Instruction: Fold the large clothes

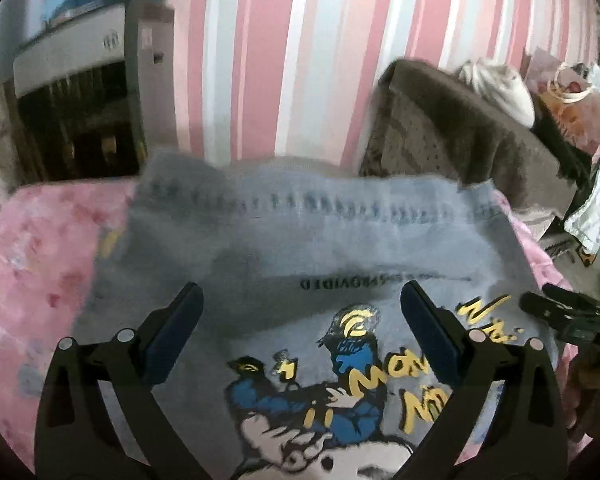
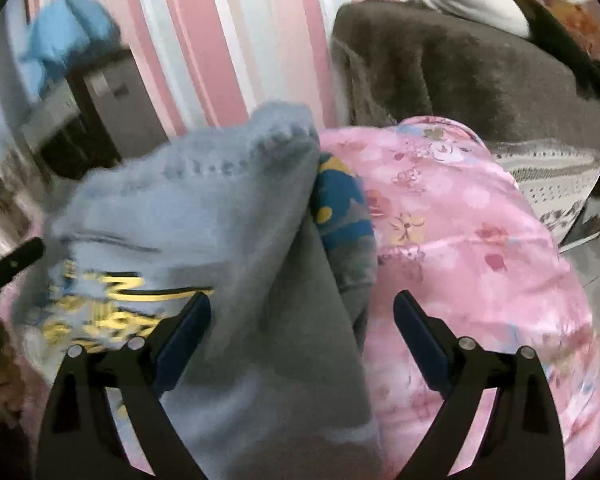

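The right gripper point(image 2: 302, 312) stands spread wide above the grey sweatshirt point(image 2: 228, 216); the pink floral quilt point(image 2: 480, 240) lies beneath its right finger.

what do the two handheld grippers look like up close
Both look alike. The left gripper and the right gripper each have two black angular plastic arms with cut-out slots, round silver pivot pins near the knuckles, and flat dark blue pads on the inner faces of the fingers. No cables or markings show.
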Tool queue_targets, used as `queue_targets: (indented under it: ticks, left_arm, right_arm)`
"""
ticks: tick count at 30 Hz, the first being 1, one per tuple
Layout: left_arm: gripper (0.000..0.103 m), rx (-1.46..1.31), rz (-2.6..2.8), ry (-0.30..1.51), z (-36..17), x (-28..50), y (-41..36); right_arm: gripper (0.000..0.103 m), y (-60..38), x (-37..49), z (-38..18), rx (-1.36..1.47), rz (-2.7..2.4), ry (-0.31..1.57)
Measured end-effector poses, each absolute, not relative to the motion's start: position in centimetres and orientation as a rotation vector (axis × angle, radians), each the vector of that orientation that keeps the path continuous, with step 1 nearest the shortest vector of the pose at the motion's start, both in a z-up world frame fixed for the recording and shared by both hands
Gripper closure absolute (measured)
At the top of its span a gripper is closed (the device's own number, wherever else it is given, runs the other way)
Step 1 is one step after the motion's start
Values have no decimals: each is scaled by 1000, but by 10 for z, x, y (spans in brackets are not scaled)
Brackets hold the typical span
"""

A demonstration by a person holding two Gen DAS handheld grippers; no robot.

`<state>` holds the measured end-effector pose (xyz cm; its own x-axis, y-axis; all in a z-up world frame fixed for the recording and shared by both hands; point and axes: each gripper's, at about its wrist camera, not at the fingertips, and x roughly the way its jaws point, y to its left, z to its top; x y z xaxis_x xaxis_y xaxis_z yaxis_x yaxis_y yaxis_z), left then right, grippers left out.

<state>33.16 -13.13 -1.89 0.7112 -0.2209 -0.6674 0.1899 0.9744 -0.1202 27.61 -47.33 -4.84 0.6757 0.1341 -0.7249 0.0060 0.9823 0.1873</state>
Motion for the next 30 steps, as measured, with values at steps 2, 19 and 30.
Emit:
queue_targets:
  ticks: [2,19,30]
  left_arm:
    - [6,-49,-226,788,-36,342,-132]
    - [3,79,-188,836,-60,352,-154]
    - [3,-36,-228,779,9,347,-99]
  right_arm:
    - [10,-469,290,-58,161,79,877]
    - [90,-469,289,-19,389,163,779]
    - [90,-386,271,81,446,395,614]
